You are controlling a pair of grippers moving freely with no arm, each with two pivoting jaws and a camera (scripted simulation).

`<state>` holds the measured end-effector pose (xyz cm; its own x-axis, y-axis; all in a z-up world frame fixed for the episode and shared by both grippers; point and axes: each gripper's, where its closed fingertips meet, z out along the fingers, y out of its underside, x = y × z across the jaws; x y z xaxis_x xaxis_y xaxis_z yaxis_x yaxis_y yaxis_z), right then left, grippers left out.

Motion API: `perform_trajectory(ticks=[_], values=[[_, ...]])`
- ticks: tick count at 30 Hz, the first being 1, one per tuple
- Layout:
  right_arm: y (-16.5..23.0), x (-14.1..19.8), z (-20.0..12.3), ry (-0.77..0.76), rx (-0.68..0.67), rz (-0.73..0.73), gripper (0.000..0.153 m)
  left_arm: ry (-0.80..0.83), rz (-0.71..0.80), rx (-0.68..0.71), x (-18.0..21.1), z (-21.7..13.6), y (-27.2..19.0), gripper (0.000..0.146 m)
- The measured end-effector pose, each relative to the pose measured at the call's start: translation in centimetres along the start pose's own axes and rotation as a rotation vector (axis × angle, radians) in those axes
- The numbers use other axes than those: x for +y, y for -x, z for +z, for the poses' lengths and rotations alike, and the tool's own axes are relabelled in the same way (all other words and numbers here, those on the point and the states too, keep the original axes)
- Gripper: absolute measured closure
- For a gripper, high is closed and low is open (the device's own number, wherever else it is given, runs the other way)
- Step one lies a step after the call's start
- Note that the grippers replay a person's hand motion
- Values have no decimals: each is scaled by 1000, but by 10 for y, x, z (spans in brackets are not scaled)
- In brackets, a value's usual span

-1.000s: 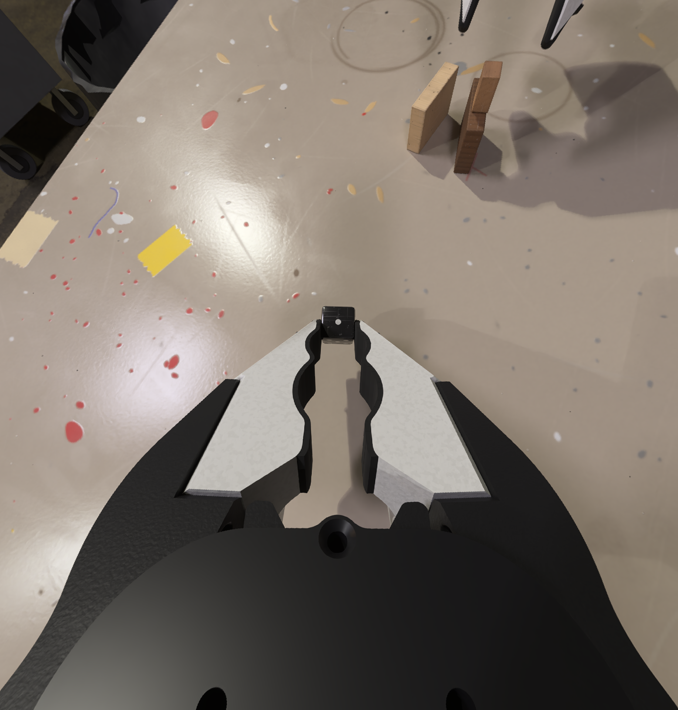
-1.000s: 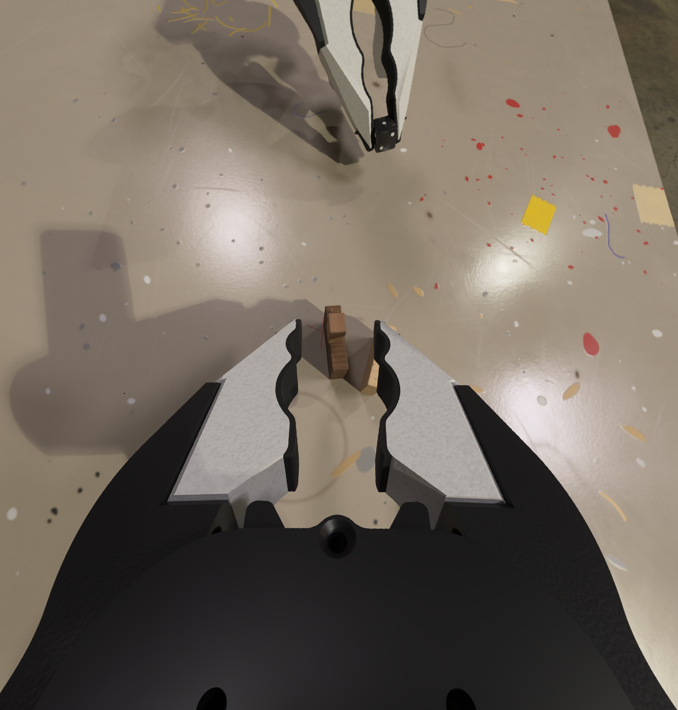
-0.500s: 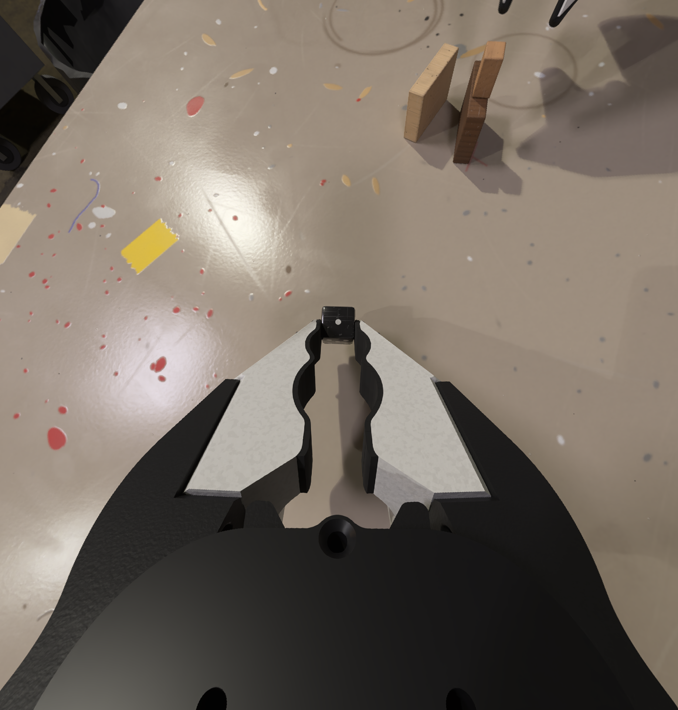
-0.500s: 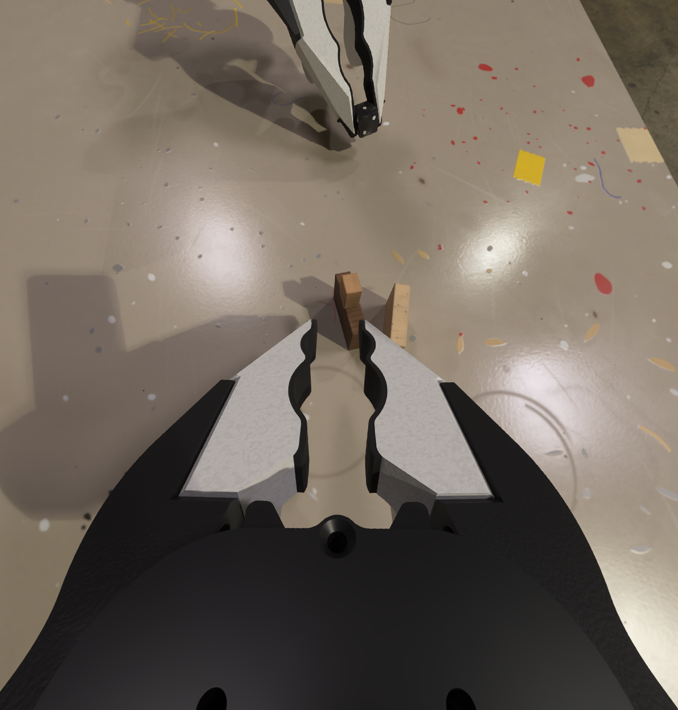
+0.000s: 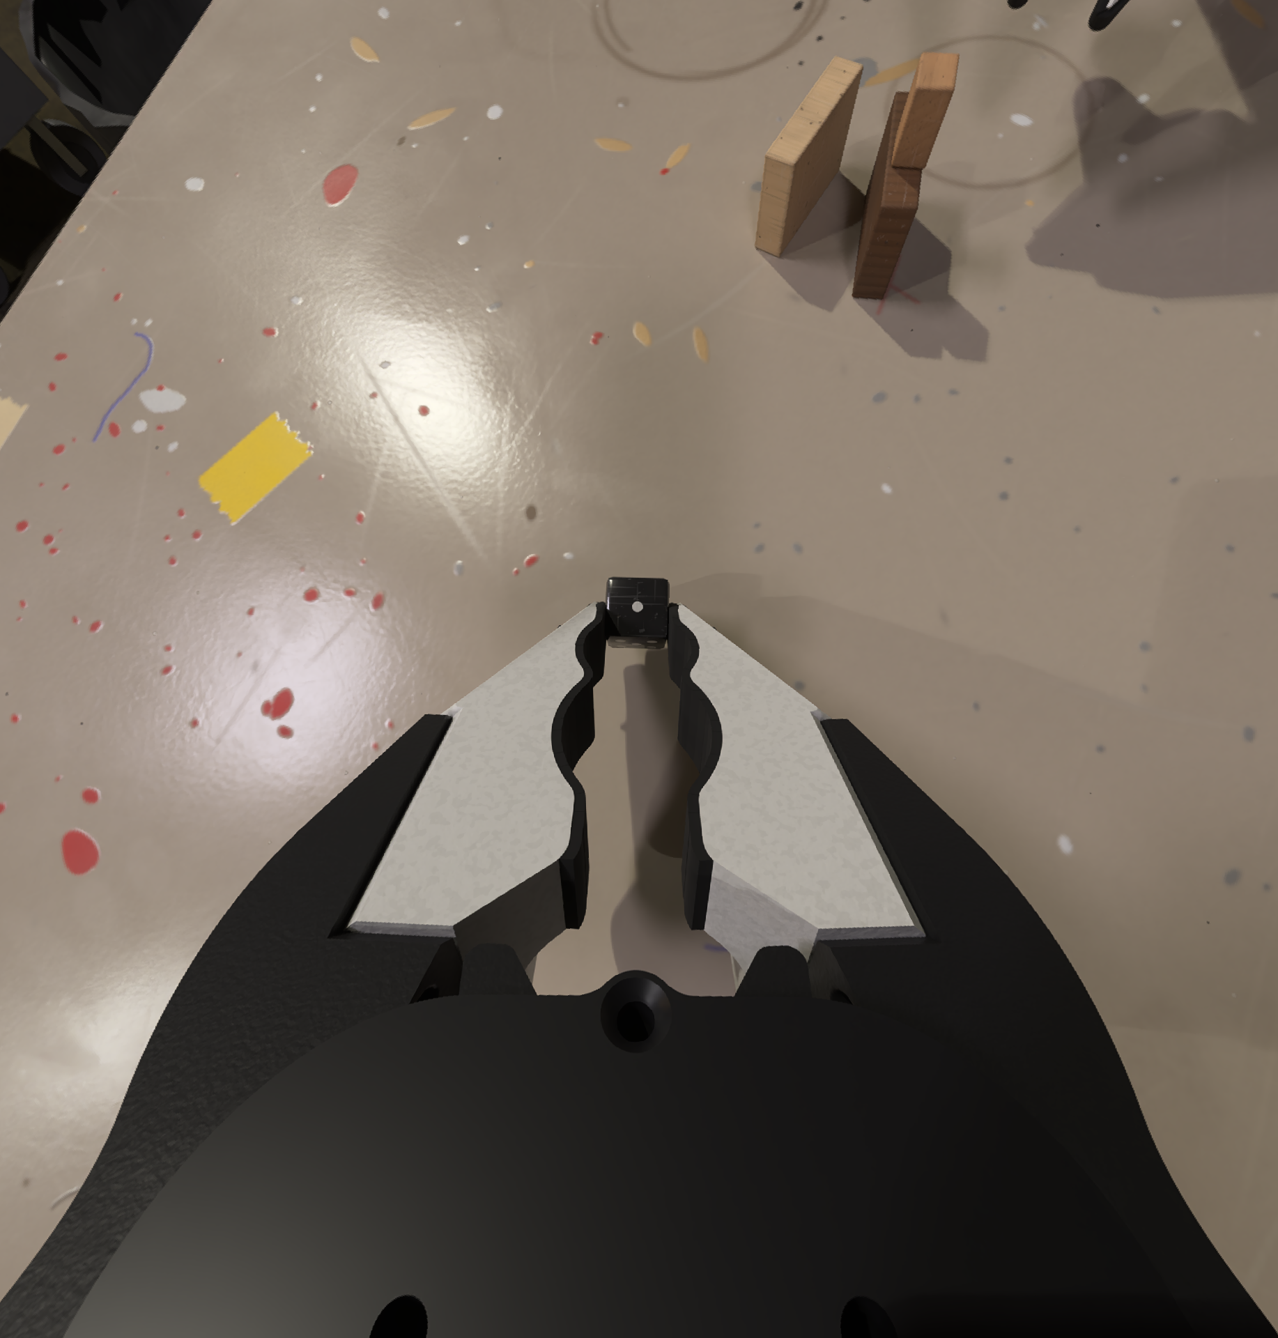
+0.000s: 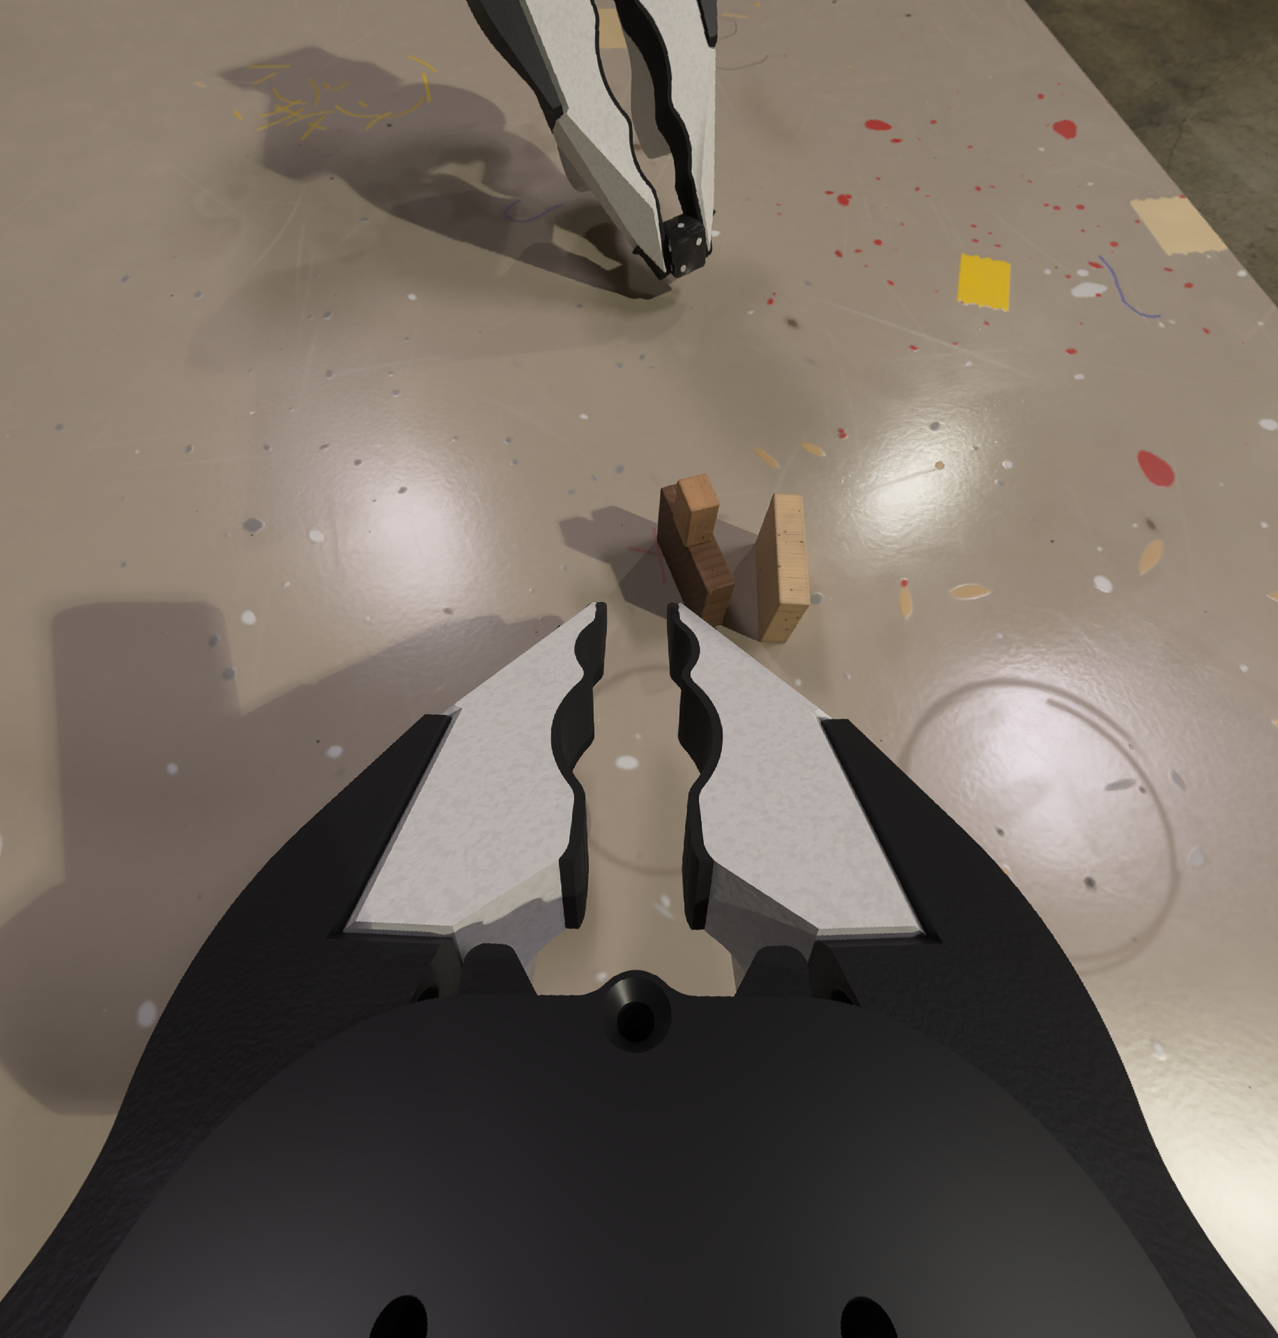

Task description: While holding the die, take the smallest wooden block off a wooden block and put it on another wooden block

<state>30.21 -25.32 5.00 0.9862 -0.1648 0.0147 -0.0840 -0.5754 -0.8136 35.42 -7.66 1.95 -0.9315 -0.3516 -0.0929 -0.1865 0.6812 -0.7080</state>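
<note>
My left gripper is shut on a small black die and holds it just above the beige table. The smallest wooden block, reddish, sits on top of an upright dark brown block. A light wooden block stands on edge beside them. My right gripper is empty, its jaws a narrow gap apart, just short of the blocks. From there the small block sits on the dark block, with the light block to the right. The left gripper with the die shows beyond.
The table is speckled with paint spots and carries a yellow tape piece. Its left edge runs past a dark wheeled cart. In the right wrist view the table's edge lies at the upper right.
My right gripper has pulled back from the blocks and its jaws have narrowed. The small block stays on the dark block. My left gripper still holds the die and has shifted slightly.
</note>
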Motion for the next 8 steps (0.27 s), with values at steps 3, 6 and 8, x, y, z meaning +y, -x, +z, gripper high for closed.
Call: perform_trajectory(ticks=[3, 6, 8], values=[[1, 0, 0, -12, 5, 8, 136, 2, 2, 3, 0, 1, 0, 130], [1, 0, -1, -25, 13, 15, 136, 5, -1, 6, 0, 3, 1, 130], [1, -1, -1, -36, 18, 22, 136, 4, -4, 8, 0, 4, 1, 130]])
